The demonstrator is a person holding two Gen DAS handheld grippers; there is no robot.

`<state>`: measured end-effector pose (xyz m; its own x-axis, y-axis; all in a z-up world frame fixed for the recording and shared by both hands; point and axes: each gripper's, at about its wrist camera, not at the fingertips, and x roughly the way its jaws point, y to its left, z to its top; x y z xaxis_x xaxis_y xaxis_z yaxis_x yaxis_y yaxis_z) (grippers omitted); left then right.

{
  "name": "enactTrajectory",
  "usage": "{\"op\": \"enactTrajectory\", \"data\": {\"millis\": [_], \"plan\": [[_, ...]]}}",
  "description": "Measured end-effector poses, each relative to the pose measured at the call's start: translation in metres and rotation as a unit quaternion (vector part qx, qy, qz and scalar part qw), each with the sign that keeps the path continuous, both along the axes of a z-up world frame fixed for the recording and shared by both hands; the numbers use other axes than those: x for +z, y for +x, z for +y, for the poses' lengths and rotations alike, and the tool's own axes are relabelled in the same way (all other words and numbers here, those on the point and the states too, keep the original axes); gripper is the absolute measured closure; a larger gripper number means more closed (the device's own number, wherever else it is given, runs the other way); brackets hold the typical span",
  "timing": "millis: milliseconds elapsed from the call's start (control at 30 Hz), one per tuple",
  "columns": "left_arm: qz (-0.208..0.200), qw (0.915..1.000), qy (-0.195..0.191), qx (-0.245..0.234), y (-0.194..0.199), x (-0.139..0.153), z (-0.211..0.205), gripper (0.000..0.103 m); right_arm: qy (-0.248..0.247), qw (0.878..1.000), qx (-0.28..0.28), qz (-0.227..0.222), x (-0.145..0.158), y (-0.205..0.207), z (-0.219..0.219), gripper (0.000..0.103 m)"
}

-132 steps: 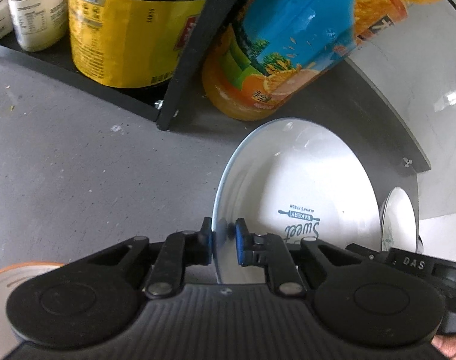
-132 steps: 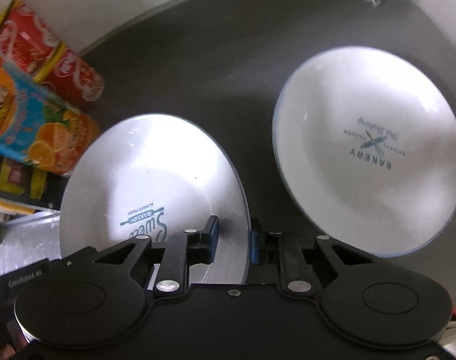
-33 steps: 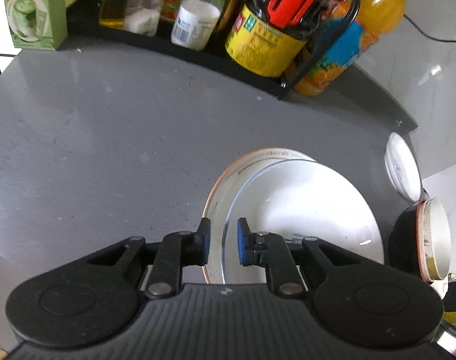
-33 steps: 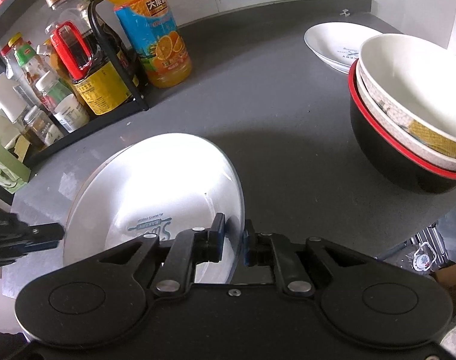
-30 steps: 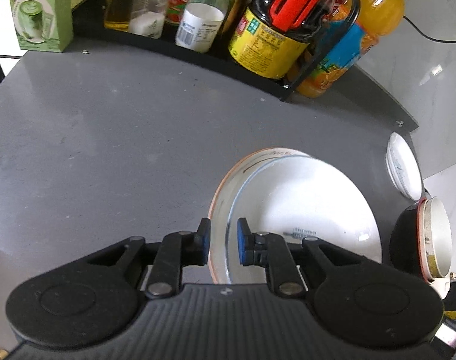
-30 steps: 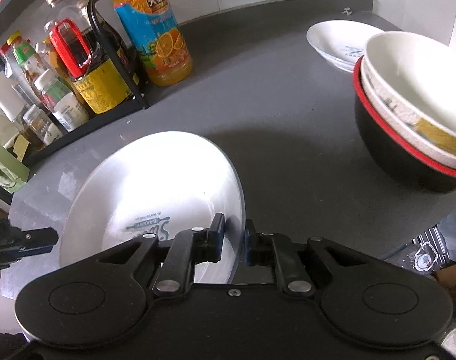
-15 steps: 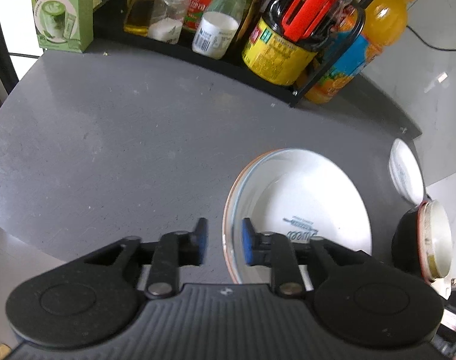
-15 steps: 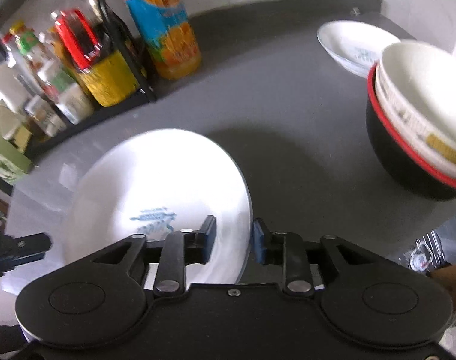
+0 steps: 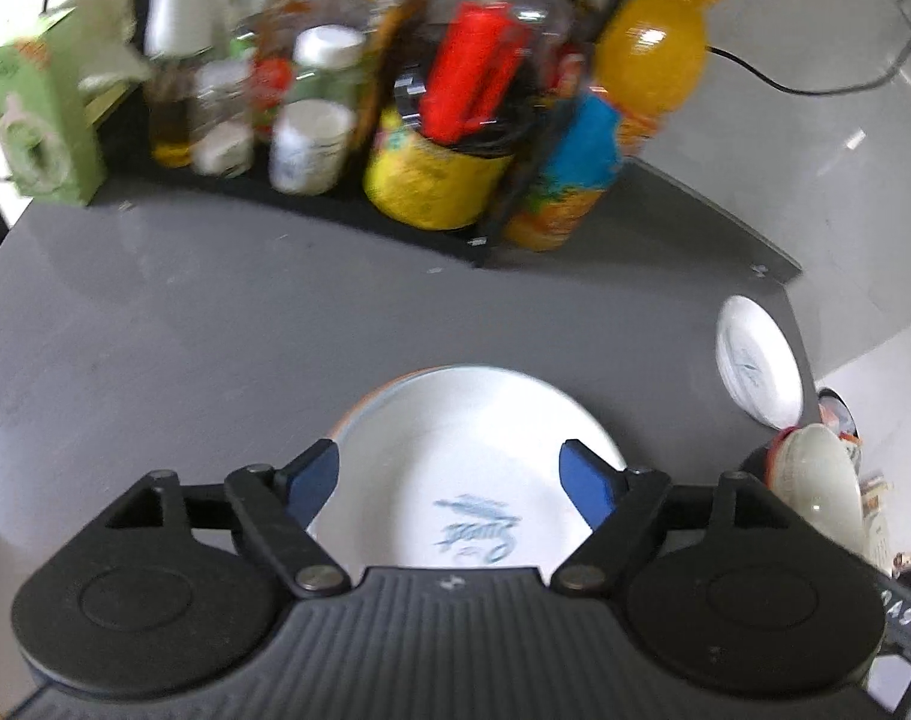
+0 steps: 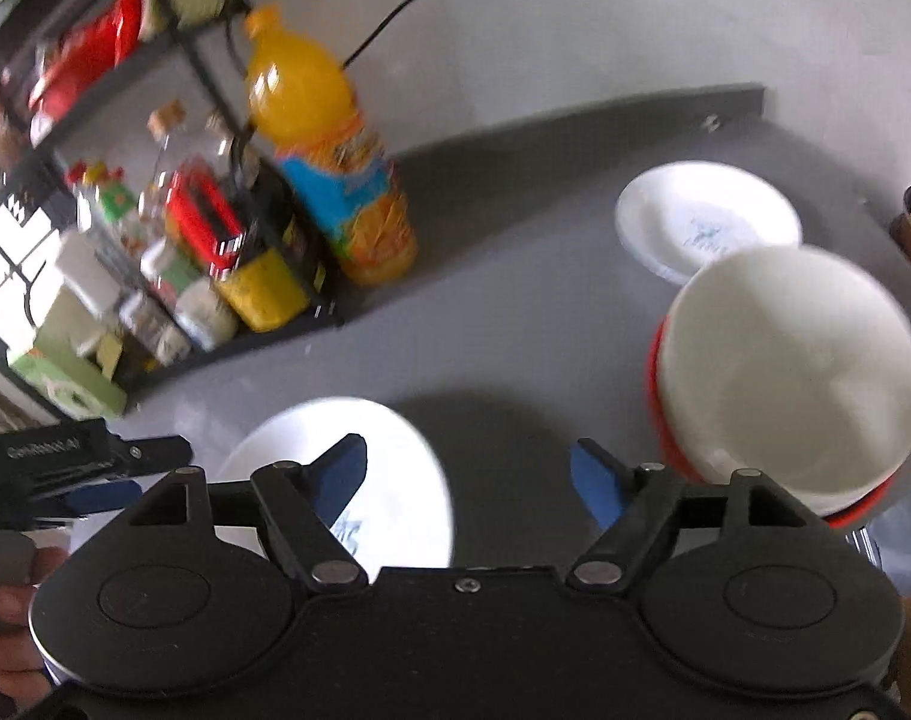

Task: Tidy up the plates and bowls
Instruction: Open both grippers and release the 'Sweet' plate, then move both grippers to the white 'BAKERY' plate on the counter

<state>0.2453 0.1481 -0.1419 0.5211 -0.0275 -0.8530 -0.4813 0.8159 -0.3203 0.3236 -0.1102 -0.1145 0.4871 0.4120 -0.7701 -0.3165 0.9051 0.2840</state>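
Hovering with jaws spread wide and empty, the left gripper (image 9: 455, 477) and right gripper (image 10: 470, 477) leave the white printed plate (image 9: 473, 480) stacked on the orange-rimmed plate (image 9: 359, 405) on the grey countertop (image 9: 215, 324); I judge the small white plate (image 10: 704, 222) beside the stacked bowls (image 10: 785, 378) comes next.

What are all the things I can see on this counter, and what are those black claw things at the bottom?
Counter: one, dark grey, under everything.
Stacked plates: white plate with blue lettering resting on an orange-rimmed one, near edge of the counter.
Lone plate: one, white with blue print, far right corner.
Nested bowls: cream bowl inside a red-rimmed one, right side; how many bowls are in the stack is unclear.
Orange drink bottle: one, orange with blue label, beside the rack.
Rack: one, black, at the back, crowded with blurred jars and bottles.
Green carton: one, left end of the rack.
Cable: one, black, on the wall.
Left gripper: black with blue pads, open above the stacked plates.
Right gripper: same, open.
Hand: lower left of the right view.
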Motion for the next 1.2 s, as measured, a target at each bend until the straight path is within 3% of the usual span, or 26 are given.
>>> {"op": "enactTrajectory", "data": {"millis": [267,733,967,1200], "plan": [[-0.013,0.9991,0.006,-0.039,0.068,0.018,-0.059,0.023,0.027,0.998,-0.049,-0.007,0.023,0.046,-0.073,0.026],[-0.011,0.9973,0.006,-0.072,0.171,0.021,-0.157,0.023,0.045,0.996,-0.079,0.015,0.016,0.133,-0.168,0.026],[-0.003,0.9973,0.005,-0.073,0.208,0.005,-0.189,0.024,0.042,0.996,-0.071,0.024,-0.005,0.176,-0.194,0.027],[0.006,0.9981,-0.004,-0.061,0.24,-0.021,-0.204,0.03,0.044,0.996,-0.058,0.055,-0.042,0.215,-0.211,0.038]]}}
